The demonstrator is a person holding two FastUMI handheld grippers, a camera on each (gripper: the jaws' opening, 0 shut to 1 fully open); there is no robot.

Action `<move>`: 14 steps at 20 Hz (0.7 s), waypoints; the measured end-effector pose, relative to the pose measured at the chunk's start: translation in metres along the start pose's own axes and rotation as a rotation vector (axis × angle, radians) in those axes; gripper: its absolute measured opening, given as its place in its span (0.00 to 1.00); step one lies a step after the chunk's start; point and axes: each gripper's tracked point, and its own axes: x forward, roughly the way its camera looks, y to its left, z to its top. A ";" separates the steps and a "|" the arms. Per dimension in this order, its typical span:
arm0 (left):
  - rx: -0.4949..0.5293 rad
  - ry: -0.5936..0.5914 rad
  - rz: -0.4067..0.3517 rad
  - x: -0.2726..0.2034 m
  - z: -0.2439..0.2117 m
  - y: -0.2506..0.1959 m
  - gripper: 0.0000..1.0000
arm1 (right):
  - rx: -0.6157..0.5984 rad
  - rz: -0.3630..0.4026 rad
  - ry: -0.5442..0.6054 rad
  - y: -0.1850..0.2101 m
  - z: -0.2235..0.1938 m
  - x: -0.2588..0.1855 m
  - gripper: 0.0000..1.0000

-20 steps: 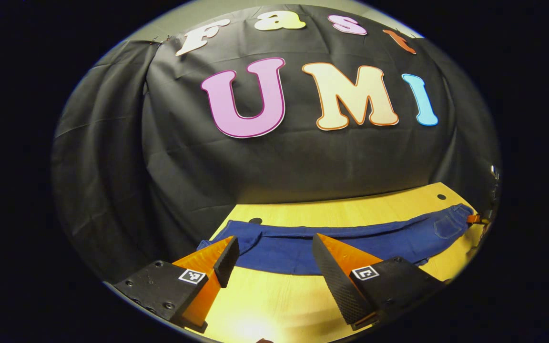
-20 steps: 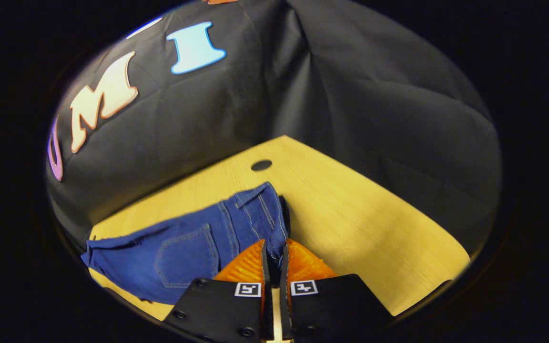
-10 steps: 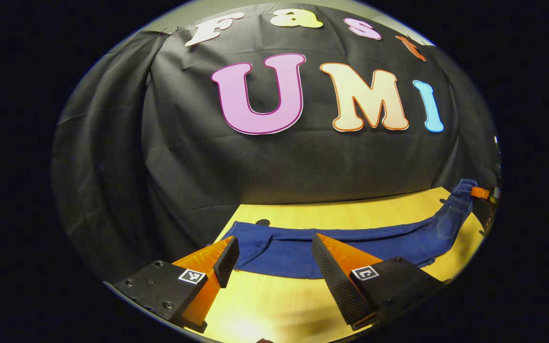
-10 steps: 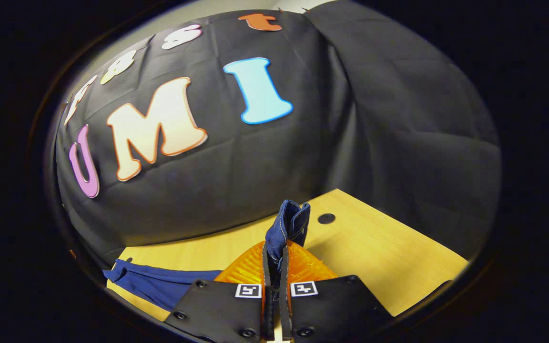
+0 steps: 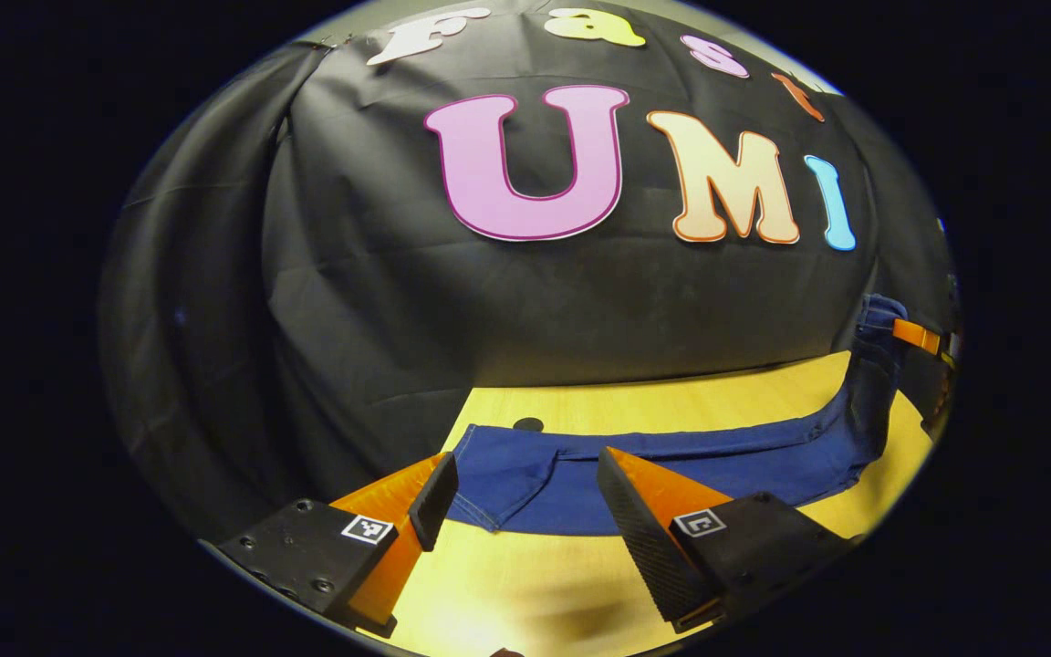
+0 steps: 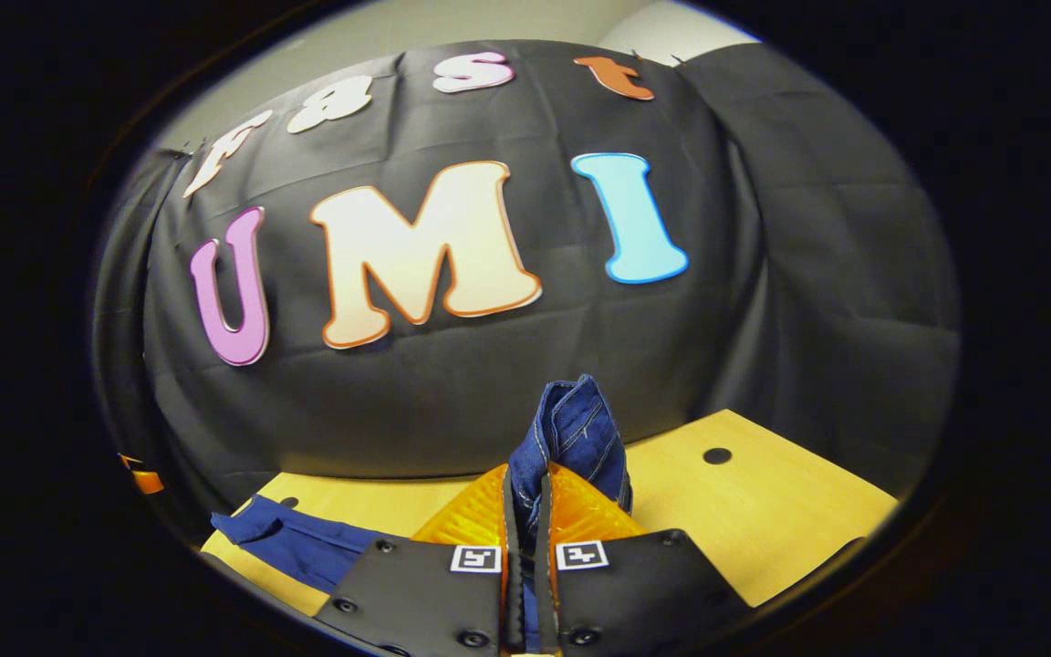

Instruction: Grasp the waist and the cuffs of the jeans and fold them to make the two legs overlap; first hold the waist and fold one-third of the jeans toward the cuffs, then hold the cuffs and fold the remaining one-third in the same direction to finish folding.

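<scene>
Wooden table [image 5: 671,406] in front of the black cloth wall [image 5: 352,301], with small dark holes near the back edge, one at [image 6: 717,455]. Blue jeans [image 5: 671,461] laid lengthwise across the table, leg end flat beside the left hole [image 5: 527,424], waist end lifted off the surface at far right and rising against the wall. In the right gripper view, bunched waist denim [image 6: 571,438] sticking up between the fingers, flat leg cloth low at left. Right gripper [image 6: 527,511] pressed together, pinching the waist of the jeans from both sides. Left gripper [image 5: 525,488] spread wide, fingers hovering just above the near edge of the leg, holding nothing; touching the cloth or not cannot be told.
</scene>
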 end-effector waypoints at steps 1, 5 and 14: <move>0.001 0.001 -0.003 0.002 -0.001 0.007 0.95 | -0.008 0.012 -0.003 0.014 -0.003 0.001 0.07; -0.002 0.000 -0.013 0.006 -0.007 0.040 1.00 | -0.029 0.064 -0.006 0.073 -0.020 0.009 0.08; -0.006 0.050 -0.031 0.012 -0.037 0.090 0.95 | -0.091 0.179 0.109 0.183 -0.130 0.028 0.07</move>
